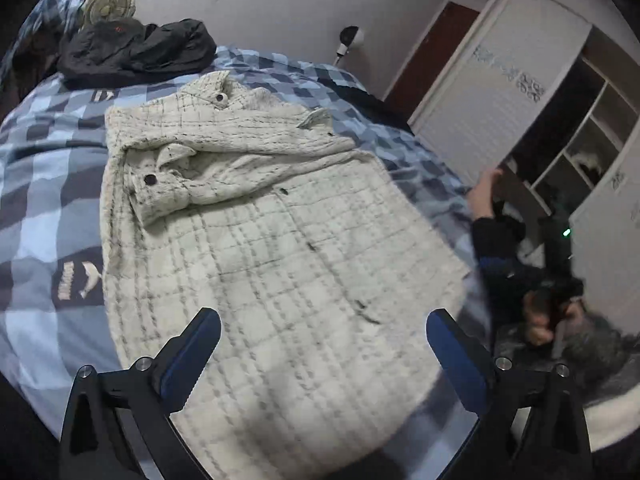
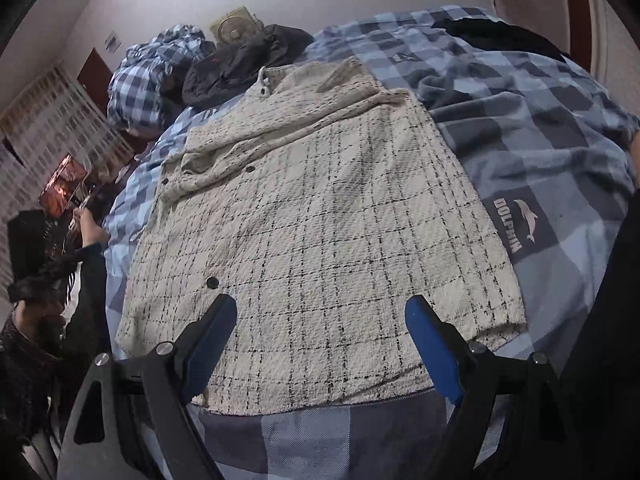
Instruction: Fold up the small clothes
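Cream plaid jacket (image 2: 320, 216) is lying flat on the blue checked bedspread (image 2: 540, 128); its near hem is blurring in the left wrist view. We are holding the left gripper (image 1: 323, 332) and right gripper (image 2: 320, 316) wide apart above it, gripping nothing. One dark jacket (image 1: 132, 52) is lying beyond. We are counting three buttons.

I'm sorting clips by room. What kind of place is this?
Most likely a home bedroom: a bed with a blue checked blanket, a white wardrobe with open shelves beside it, and the cream plaid jacket spread out for folding.
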The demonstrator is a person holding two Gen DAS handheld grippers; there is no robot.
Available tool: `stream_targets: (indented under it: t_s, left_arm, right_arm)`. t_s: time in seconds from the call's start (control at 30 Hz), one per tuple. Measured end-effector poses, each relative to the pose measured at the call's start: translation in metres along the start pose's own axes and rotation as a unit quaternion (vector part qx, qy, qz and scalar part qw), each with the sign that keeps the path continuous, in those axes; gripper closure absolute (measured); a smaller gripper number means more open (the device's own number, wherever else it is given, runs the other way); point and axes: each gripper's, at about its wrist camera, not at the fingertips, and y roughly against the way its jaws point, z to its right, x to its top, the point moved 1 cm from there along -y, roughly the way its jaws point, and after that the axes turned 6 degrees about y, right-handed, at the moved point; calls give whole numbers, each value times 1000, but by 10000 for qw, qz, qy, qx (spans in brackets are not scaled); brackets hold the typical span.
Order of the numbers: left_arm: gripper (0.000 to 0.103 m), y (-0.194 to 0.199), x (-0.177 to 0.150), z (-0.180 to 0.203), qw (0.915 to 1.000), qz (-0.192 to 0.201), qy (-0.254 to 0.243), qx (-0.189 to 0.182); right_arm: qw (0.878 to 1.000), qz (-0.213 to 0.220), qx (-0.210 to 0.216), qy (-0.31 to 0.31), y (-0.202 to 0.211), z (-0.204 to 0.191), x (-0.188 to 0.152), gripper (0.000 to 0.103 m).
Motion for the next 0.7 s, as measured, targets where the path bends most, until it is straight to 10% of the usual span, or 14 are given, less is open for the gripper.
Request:
stream_targets:
  t_s: [0.17, 0.53, 0.6, 0.67, 0.7]
  left_arm:
    - [0, -16, -26, 5, 9908, -892, 366, 945]
    - [0, -45, -87, -27, 9621, -2017, 1583, 924]
    - [1, -42, -93, -41, 9390, -2294, 1786, 1838]
    - [1, -38, -92, -56, 8905, -2604, 1654, 3343]
    - [1, -34, -92, -60, 8844, -2579, 1666, 3514]
  right_arm:
    - [9998, 9, -134, -153, 1, 6, -1, 19]
    - [9873, -518, -1469, -310, 1, 75, 22, 19]
    - [9852, -830, -1373, -603, -6, 96, 21, 19]
    - [9828, -1070, -937, -1174, -15, 117, 13, 19]
    - [9798, -1217, -827, -1356, -21, 123, 10, 19]
